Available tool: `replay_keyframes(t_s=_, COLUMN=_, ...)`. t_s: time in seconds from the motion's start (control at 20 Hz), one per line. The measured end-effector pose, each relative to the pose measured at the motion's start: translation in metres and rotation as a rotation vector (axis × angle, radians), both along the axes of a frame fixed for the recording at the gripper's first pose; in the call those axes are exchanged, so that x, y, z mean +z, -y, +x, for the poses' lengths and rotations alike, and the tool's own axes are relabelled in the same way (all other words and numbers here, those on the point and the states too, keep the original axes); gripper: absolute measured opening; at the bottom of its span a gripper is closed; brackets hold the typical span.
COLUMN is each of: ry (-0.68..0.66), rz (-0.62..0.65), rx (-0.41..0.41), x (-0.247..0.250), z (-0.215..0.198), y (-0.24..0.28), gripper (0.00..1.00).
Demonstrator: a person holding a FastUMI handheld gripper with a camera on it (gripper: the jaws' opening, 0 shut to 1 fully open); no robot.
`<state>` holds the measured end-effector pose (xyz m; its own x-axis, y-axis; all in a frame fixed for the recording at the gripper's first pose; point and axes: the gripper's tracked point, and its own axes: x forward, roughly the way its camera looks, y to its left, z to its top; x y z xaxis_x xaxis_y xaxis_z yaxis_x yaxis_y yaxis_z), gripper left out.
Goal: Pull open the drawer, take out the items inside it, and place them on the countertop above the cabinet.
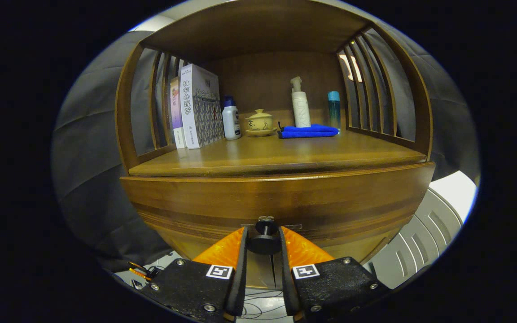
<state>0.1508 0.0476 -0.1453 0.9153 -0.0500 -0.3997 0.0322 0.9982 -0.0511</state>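
We have the tool (264,244) right at the drawer knob (264,240), its two fingers drawn in narrow on either side of the knob's stem and head. They look pressed to it, though the contact faces are hidden behind the knob, so we take that as likely, not certain.

The knob is the place to hold: small, dark, round, on a short stem, rigid and probably smooth, so we expect it could slip if the pull goes off-axis. The drawer (276,204) behind the knob is solid brown wood with a curved front and banded grain; we judge it stiff and fairly heavy, likely to want a steady, straight pull. It looks closed, its front flush under the counter (285,154), and what lies inside is hidden.

Above the knob, the counter carries books (195,105) at its left, then a white bottle (230,119), a lidded cup (260,122), a blue cloth (308,131) with a pump bottle (300,105) behind it, and a teal bottle (334,110).
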Motion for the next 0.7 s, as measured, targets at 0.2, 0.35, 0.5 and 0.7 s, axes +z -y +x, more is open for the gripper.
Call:
replay_keyframes(t_s=0.2, ry=-0.007, rz=0.005, rx=0.013, x=0.001, z=-0.022, y=-0.001, gripper=0.35)
replay_keyframes(t_s=0.35, ry=-0.01, rz=0.011, rx=0.016, x=0.002, z=-0.041, y=-0.003, gripper=0.35)
replay_keyframes(t_s=0.5, ry=-0.013, rz=0.016, rx=0.01, x=0.0, z=-0.057, y=-0.003, gripper=0.35)
replay_keyframes(t_s=0.7, ry=-0.011, rz=0.001, rx=0.024, x=-0.007, z=-0.076, y=-0.001, gripper=0.35)
